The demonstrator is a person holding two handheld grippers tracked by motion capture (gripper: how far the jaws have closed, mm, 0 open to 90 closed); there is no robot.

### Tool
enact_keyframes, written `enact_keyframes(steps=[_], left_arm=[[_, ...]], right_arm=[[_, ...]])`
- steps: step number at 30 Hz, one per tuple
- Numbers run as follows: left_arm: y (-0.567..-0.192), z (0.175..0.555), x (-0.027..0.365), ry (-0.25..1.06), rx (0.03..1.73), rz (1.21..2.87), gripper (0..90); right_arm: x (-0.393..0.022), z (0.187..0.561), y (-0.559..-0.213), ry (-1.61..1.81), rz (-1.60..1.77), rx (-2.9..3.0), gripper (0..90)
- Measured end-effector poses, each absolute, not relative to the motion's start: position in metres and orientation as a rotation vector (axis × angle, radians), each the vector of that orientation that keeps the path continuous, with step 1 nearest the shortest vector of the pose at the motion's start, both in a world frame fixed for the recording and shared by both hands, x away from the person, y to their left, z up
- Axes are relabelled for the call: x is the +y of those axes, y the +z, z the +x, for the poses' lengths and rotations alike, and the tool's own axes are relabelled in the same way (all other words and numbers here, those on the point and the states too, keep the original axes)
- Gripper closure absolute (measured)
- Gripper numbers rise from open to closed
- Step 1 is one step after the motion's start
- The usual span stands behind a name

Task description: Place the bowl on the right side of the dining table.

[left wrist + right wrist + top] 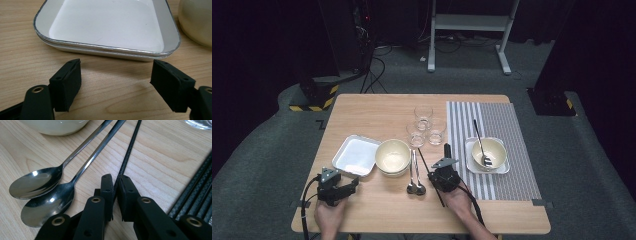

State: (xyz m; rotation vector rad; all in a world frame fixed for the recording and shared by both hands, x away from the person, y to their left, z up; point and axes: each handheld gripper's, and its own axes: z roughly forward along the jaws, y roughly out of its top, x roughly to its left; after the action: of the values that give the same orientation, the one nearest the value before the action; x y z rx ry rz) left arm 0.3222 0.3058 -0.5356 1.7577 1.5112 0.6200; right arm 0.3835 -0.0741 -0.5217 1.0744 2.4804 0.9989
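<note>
High view first: the striped placemat (502, 150) off to the right gripper's (443, 176) far side already carries one plate (507, 167), bowl (488, 152) and spoon (480, 142). A second setting looks not yet laid. The white square plate (107, 27) lies just ahead of the left gripper (116, 83), jaws gaping, empty, hand resting low. Right hand angled down, jaws clamped on a thin black chopstick (130, 150), two spoons (47, 195) just beside it.

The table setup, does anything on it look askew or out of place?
One thing: a black chopstick lies alone and slanted beside the two spoons, with the right hand-held gripper closed on it. No partner lies beside it. Nothing looks spilled or broken.
</note>
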Motion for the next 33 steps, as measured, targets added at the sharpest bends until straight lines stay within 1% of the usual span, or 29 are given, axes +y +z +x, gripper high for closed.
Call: enact_keyframes(steps=[19, 33], left_arm=[[-0.535, 0.322, 0.306, 0.618, 1.512, 1.757, 24.6], [-0.536, 0.322, 0.307, 0.611, 1.513, 1.749, 24.6]], right_arm=[[-0.060, 0.391, -0.522, 1.001, 1.096, 2.470, 83.3], [-0.050, 0.407, -0.520, 0.976, 1.100, 2.481, 83.4]])
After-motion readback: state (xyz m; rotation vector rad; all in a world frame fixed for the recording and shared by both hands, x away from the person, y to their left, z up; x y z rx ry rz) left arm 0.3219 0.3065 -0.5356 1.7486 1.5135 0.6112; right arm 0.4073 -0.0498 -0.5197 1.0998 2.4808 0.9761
